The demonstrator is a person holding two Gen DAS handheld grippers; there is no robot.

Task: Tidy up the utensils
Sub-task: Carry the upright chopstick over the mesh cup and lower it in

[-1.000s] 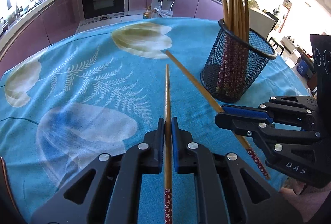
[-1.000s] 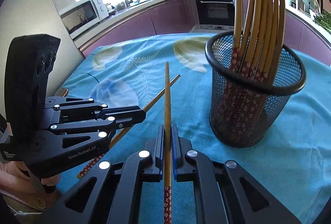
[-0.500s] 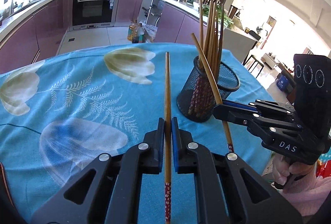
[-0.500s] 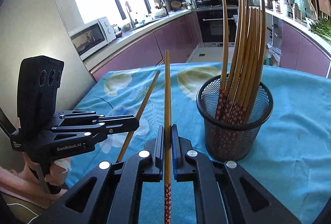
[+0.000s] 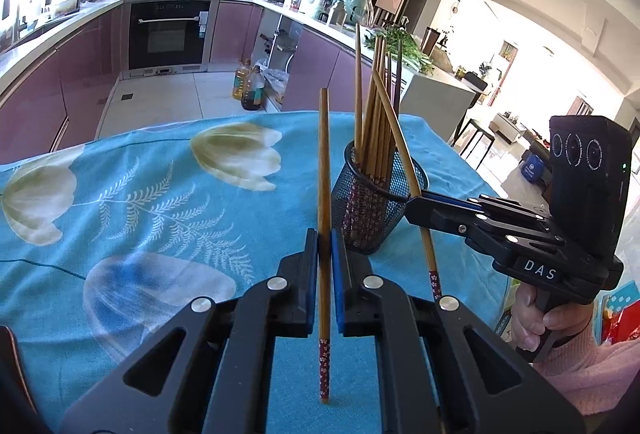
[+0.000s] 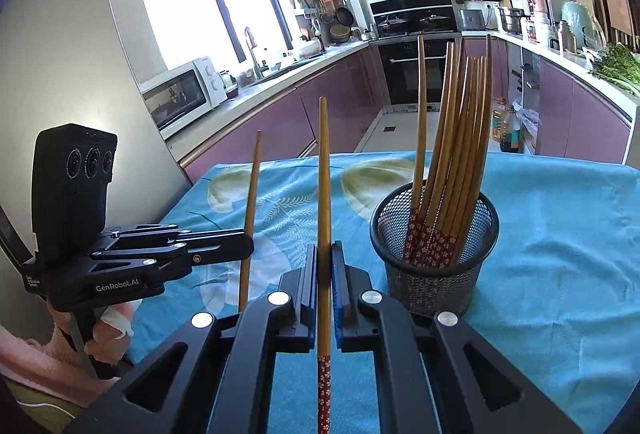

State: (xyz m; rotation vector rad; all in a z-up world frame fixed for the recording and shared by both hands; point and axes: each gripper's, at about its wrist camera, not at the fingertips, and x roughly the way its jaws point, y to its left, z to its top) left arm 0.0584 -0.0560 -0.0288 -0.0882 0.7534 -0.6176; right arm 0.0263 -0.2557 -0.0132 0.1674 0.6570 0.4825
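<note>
Both chopsticks have been lifted clear of the blue tablecloth (image 5: 168, 201) and tipped upright. Left gripper (image 5: 325, 266) pinches one chopstick (image 5: 323, 169); right gripper (image 6: 325, 278) pinches another (image 6: 324, 185). Mesh holder (image 6: 434, 270) stands near right, part filled; insertion judged next

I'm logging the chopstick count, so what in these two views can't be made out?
- How many chopsticks stand in the mesh cup: both views, they overlap one another.
- Cup's base: right wrist view, hidden behind the right gripper.
- Patterned end of the left gripper's chopstick: right wrist view, behind the right gripper's body.
</note>
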